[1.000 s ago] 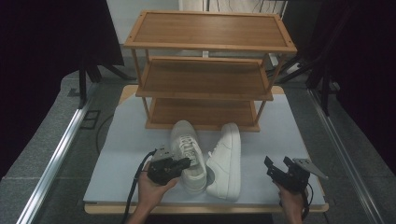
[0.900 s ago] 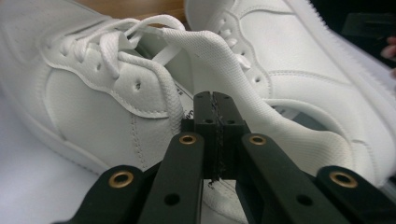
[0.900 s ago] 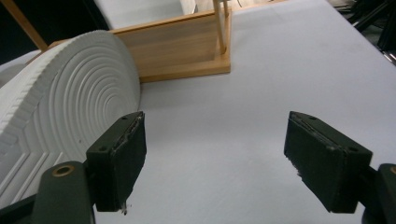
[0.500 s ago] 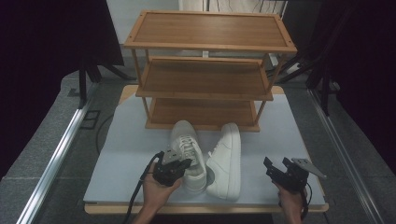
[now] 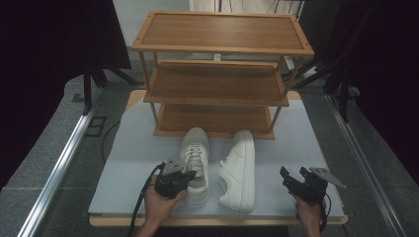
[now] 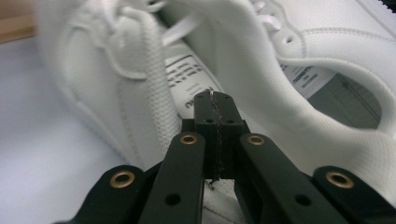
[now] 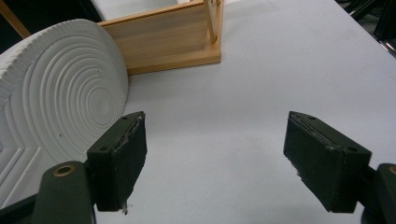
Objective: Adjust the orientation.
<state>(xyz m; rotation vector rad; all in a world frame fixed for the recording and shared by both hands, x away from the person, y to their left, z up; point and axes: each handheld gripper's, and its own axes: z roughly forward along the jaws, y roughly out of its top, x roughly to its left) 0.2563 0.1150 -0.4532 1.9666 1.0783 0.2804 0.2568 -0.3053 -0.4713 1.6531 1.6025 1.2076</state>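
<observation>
**Desk:** What sits nearest the camera?

**Photographer:** Two hands at the near edge of the pale grey surface (image 5: 316, 143). The left gripper (image 5: 190, 174) has its fingers clenched, having just closed at the heel opening of the upright white sneaker (image 5: 194, 163); whether the collar is pinched between them cannot be told. The right gripper (image 5: 292, 177) hovers with fingers released and nothing between them.

**Desk:** And beyond?

**Photographer:** A second white sneaker (image 5: 239, 170) lies on its side just beside the first, its ringed sole facing the right gripper. Behind both stands a three-tier wooden shoe rack (image 5: 220, 84), shelves bare. A metal rail (image 5: 59, 165) runs along the grey floor at left; dark curtains close the room behind.
</observation>
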